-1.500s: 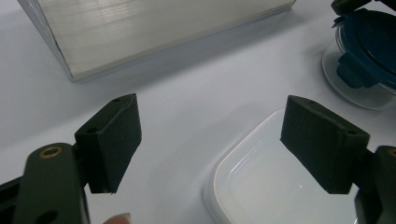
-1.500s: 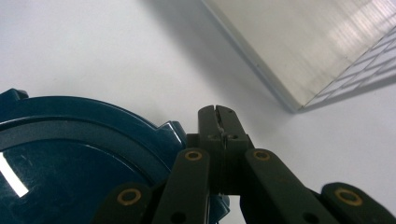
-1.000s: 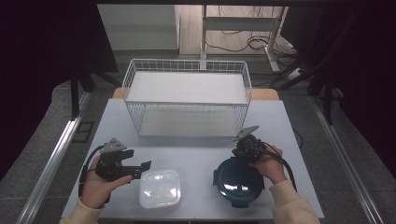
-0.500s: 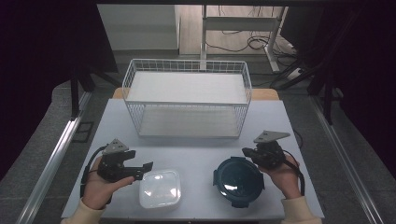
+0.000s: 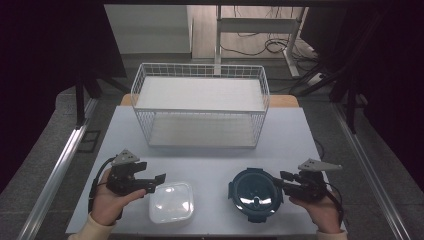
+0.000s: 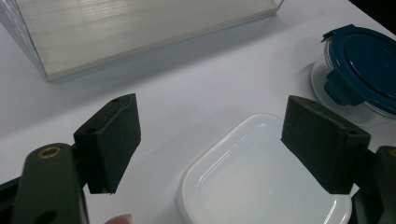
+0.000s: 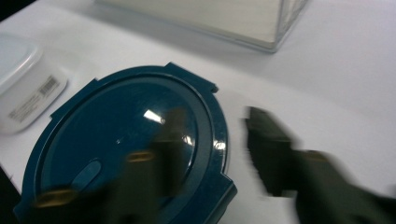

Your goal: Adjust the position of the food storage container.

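Two tongs work low over the bench [image 5: 210, 165]. Left tongs [image 5: 159, 181] stand wide open, pads apart above the near corner of the white square container [image 5: 171, 202], not pressing it. Right tongs [image 5: 278, 180] have just been opening, nothing between them, just beside the round blue-lidded container's [image 5: 254, 193] rim. Farther back stands a wire basket [image 5: 200, 107].

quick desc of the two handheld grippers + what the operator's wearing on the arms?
Both the left gripper and the right gripper have black bodies, each topped by a grey three-cornered plate, with a black cable trailing back by the hand. In the left gripper view the jaws end in blocky black pads with small holes, on dark arms with brass-coloured eyelets. Light cream sleeve cuffs show at the wrists.
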`<state>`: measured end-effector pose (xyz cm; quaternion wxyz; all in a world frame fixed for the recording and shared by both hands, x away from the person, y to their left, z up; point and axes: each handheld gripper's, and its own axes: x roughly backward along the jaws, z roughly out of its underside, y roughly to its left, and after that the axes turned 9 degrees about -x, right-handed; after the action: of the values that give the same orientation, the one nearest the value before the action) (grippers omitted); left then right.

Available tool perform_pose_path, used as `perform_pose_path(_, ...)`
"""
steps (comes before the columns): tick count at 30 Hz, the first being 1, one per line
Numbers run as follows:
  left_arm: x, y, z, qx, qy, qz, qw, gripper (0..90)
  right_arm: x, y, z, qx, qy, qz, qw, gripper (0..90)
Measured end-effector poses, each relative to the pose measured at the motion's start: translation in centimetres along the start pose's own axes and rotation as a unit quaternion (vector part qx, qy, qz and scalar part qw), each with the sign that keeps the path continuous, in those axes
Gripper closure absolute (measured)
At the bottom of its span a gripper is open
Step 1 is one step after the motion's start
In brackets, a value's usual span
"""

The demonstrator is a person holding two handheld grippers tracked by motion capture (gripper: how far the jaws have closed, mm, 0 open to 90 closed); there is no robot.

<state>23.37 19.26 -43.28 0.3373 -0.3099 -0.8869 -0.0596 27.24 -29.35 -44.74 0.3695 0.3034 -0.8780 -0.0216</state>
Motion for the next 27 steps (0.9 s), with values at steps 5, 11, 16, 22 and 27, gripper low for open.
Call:
perform_pose_path(5, -0.5, -0.3, 0.0, 0.005, 0.006, 0.002, 1.0, 18.1, 0.3, 0.1, -0.2, -0.032, -0.017, -0.019, 0.9992, 27.9)
perform_pose_path(11, -0.4, -1.3, -0.2, 0.006, 0.005, 0.02, 0.9998, 17.4, 0.4, 0.8, -0.1, -0.018, -0.018, -0.009, 0.9996, 22.3)
perform_pose_path(16, -0.1, -2.4, -0.5, 0.0, -0.002, 0.037, 0.9993, 16.8, 0.5, 0.8, 0.0, -0.015, -0.017, -0.006, 0.9997, 22.1)
perform_pose_path(22, 0.1, -4.6, -1.0, -0.018, -0.009, 0.052, 0.9984, 16.1, 0.7, 0.7, 0.0, -0.015, -0.019, -0.005, 0.9997, 21.5)
perform_pose_path(27, -0.9, -7.1, -1.0, -0.014, -0.002, 0.07, 0.9974, 13.5, 0.8, 0.6, 0.0, -0.024, -0.019, 0.0, 0.9995, 19.3)
